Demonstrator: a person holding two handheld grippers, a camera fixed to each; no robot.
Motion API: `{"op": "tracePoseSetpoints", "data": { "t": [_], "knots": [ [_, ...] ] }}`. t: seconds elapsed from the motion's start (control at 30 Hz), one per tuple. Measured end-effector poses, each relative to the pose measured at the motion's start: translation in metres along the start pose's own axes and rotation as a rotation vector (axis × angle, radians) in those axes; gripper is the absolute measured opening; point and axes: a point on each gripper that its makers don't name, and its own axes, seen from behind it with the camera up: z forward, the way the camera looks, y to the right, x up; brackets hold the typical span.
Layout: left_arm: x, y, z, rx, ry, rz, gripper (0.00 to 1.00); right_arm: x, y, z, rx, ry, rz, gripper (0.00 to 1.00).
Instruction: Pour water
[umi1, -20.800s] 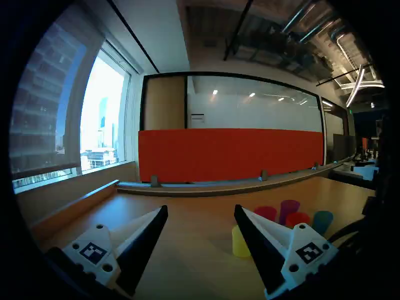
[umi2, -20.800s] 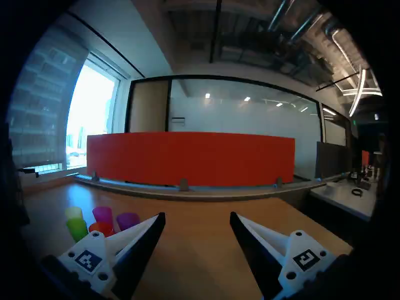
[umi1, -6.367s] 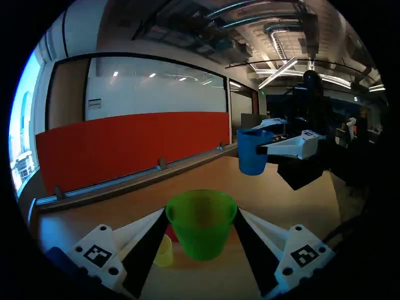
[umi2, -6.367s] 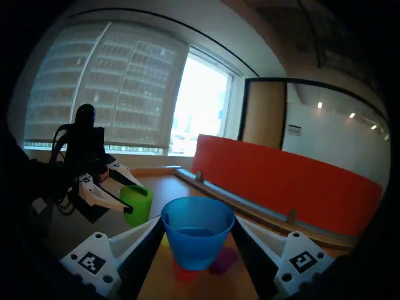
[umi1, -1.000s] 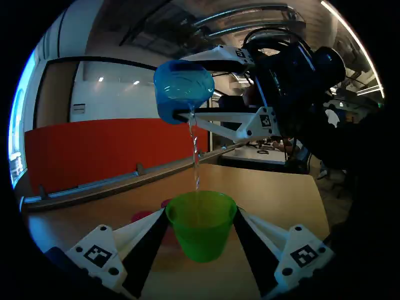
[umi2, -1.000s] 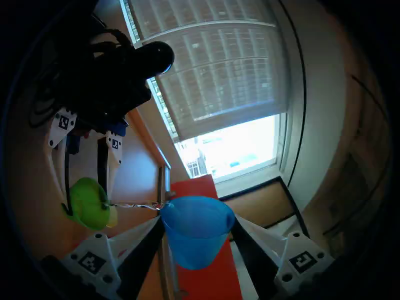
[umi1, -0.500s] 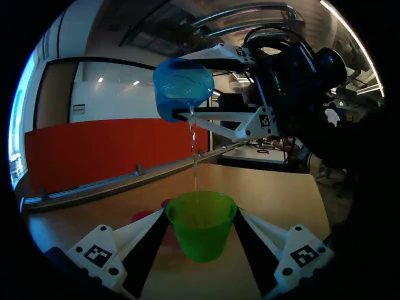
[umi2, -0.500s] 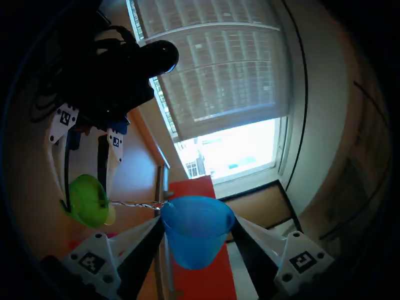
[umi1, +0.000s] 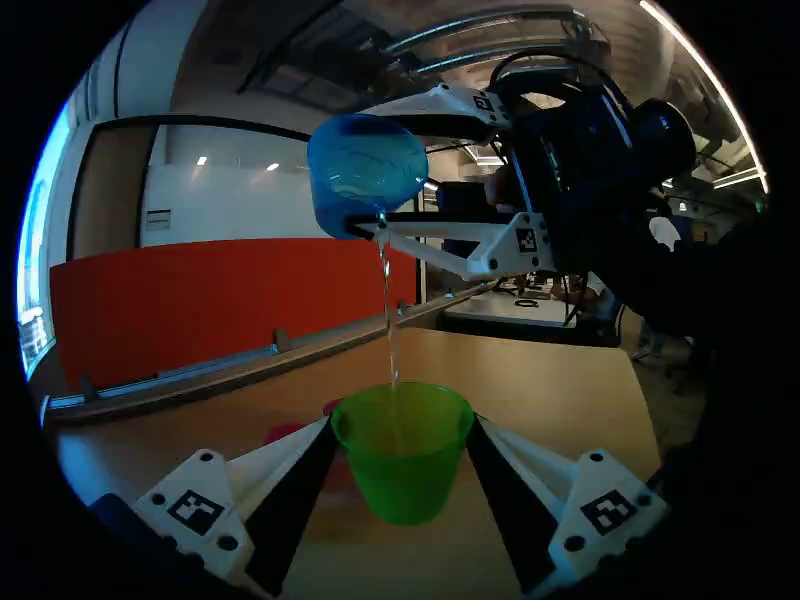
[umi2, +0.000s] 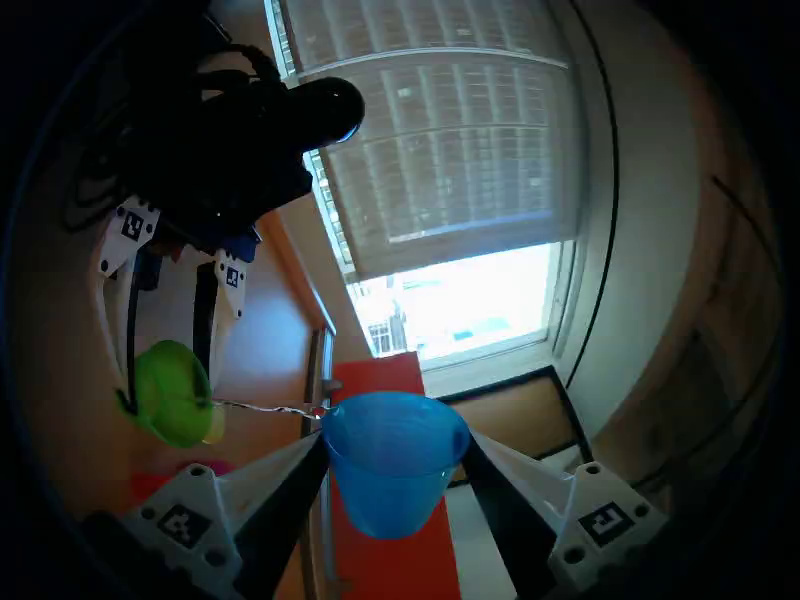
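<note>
Green cup (umi1: 402, 450) stands upright in the left claw (umi1: 400, 425), both fingers pressed against its sides, held a little above the wooden tabletop (umi1: 540, 380). Higher up and well apart from it, the right claw (umi1: 358, 175) clamps a blue cup (umi1: 365, 185) that is tipped steeply, mouth facing the camera, one finger on each side. A thin stream of water (umi1: 387, 300) drops from the blue cup's lower rim into the green cup's mouth. A little water shows inside the blue cup.

In the right gripper view the blue cup sits between that claw's fingers. The stream leaves its rim on the left and reaches the green cup, which the left claw holds farther off. A bright window (umi2: 450, 300) lies beyond.

A red partition (umi1: 200, 300) runs along the tabletop's far edge. A pink cup (umi1: 280, 435) rests on the tabletop near the left claw's left finger.
</note>
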Motion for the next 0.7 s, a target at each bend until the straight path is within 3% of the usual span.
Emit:
{"op": "tracePoseSetpoints", "data": {
  "t": [0.7],
  "knots": [
    [0.0012,-0.0008,0.0004,0.004,0.003,0.003,0.88,0.0029,0.0010,0.0024,-0.005,0.002,-0.065,0.92]
  ]
}}
